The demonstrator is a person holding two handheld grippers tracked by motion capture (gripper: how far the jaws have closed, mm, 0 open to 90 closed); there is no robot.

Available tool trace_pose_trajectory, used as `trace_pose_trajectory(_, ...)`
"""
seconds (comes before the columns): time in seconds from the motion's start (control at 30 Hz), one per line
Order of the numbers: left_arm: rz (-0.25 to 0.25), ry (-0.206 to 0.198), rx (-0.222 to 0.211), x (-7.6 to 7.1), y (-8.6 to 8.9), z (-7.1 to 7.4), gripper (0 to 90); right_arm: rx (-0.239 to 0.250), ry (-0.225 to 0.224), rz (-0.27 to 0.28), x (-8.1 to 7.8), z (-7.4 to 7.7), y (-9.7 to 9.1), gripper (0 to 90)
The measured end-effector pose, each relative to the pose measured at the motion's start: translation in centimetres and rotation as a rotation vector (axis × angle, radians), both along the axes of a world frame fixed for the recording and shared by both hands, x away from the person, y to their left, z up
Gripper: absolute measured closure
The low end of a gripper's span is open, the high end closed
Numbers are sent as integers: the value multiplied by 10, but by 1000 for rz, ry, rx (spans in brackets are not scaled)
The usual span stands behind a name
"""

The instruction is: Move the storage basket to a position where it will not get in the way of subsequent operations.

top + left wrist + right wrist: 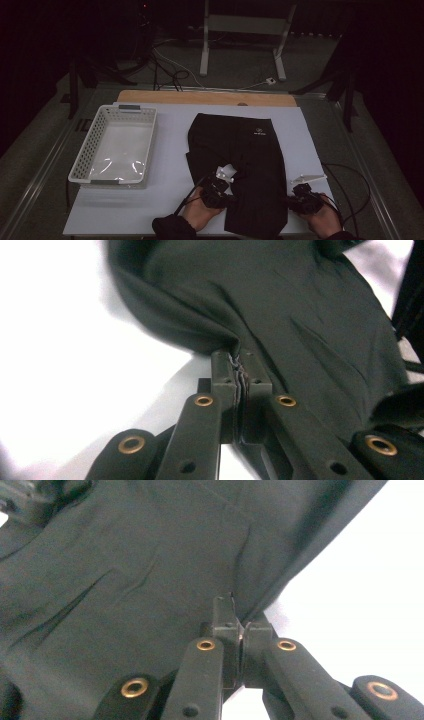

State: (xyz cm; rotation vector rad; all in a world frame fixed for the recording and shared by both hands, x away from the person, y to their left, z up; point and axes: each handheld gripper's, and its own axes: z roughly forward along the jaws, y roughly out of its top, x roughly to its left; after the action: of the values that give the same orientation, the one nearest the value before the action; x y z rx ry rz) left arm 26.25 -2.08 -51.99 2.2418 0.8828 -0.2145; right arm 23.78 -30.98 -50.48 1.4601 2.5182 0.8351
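Note:
A black garment (240, 150) with a small white logo lies flat on the white table cover (150, 200), its near end at the front edge. My left gripper (229, 199) pinches the garment's left edge near that end. In the left gripper view the left gripper (241, 375) is shut on a bunched fold of the black cloth (300, 315). My right gripper (290, 202) holds the opposite, right edge. Seen in the right gripper view, the right gripper (237, 625) has its jaws closed on the hem of the cloth (125, 580).
A white slatted basket (82, 160) stands on the left part of the table. A wooden board (205, 97) runs along the far edge. Cables (350, 180) trail off the right side. Beyond the table stand metal frame legs (204, 50) and floor cables.

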Motion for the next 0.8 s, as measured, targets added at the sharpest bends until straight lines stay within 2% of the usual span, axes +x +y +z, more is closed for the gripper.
trace_pose_trajectory(0.07, -22, 5, -9, -6, -8, -1, 880, 6, 6, -4, -4, 0, -6, 886)
trace_pose_trajectory(0.3, -93, 17, -33, -19, -32, -2, 878, -28, 4, -36, -12, 2, -22, 879)
trace_pose_trajectory(0.4, -110, 17, -32, -24, -36, -2, 876, -25, 13, -53, -14, 3, -30, 851)
trace_pose_trajectory(0.43, -109, 13, -30, -24, -35, -2, 875, -25, 12, -59, -15, 3, -32, 839)
trace_pose_trajectory(0.53, -103, 10, -27, -23, -29, 0, 840, -2, -3, -93, -13, 3, -38, 664)
trace_pose_trajectory(0.57, -103, 10, -27, -23, -29, 0, 827, -2, -3, -93, -13, 3, -38, 664)
trace_pose_trajectory(0.6, -78, -14, -10, -22, -22, 1, 827, 1, -9, -100, -12, 4, -40, 635)
trace_pose_trajectory(0.63, -60, -18, -9, -20, -18, 2, 802, 25, -30, -112, -8, 6, -40, 550)
trace_pose_trajectory(0.8, 23, -23, -4, -7, 0, 3, 755, 43, -74, -156, 6, 8, -38, 501)
